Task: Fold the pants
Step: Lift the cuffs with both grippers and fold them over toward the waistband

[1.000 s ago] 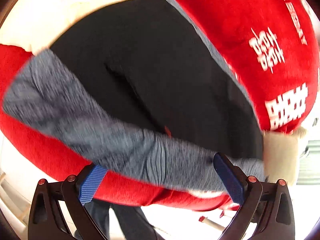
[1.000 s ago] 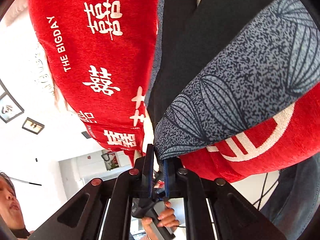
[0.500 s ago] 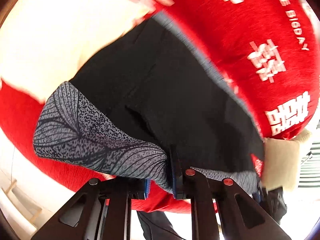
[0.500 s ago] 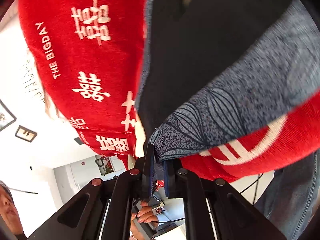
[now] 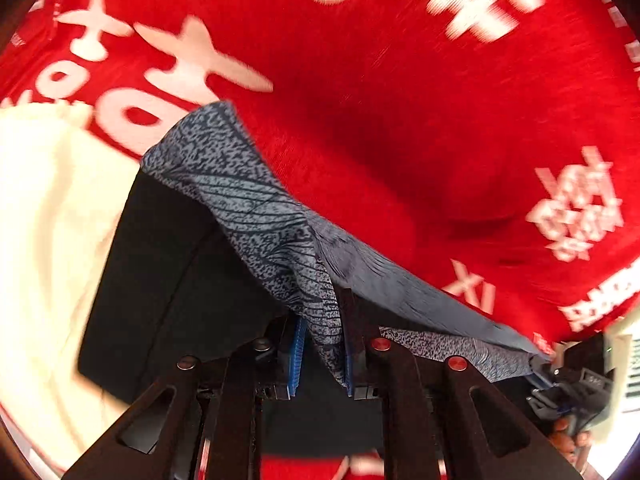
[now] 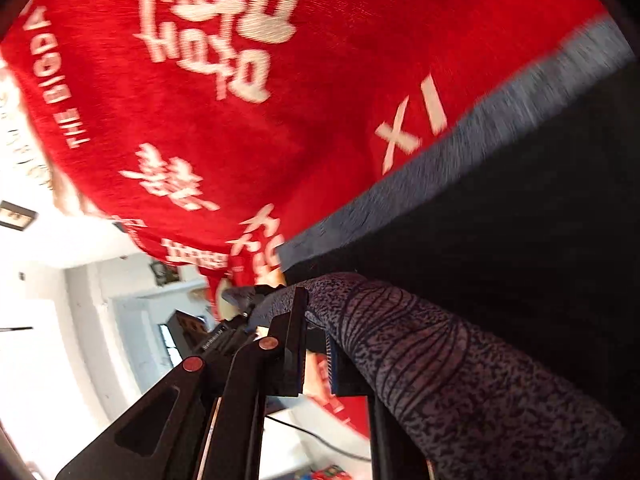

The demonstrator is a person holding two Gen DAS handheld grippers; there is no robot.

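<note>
The pants are black with a grey leaf-patterned waistband. My left gripper is shut on the waistband, which is lifted off the red cloth. In the right wrist view the pants fill the right side, with the patterned band draped over my right gripper, which is shut on it. The right gripper also shows at the far right of the left wrist view, holding the other end of the band.
A red blanket with white characters covers the surface under the pants; it also shows in the right wrist view. A cream cloth lies at the left. White walls and a doorway show beyond the blanket's edge.
My left gripper went from open to shut on the waistband. Both grippers have carried the band across the blanket, folding the pants over. The views are blurred by motion.
</note>
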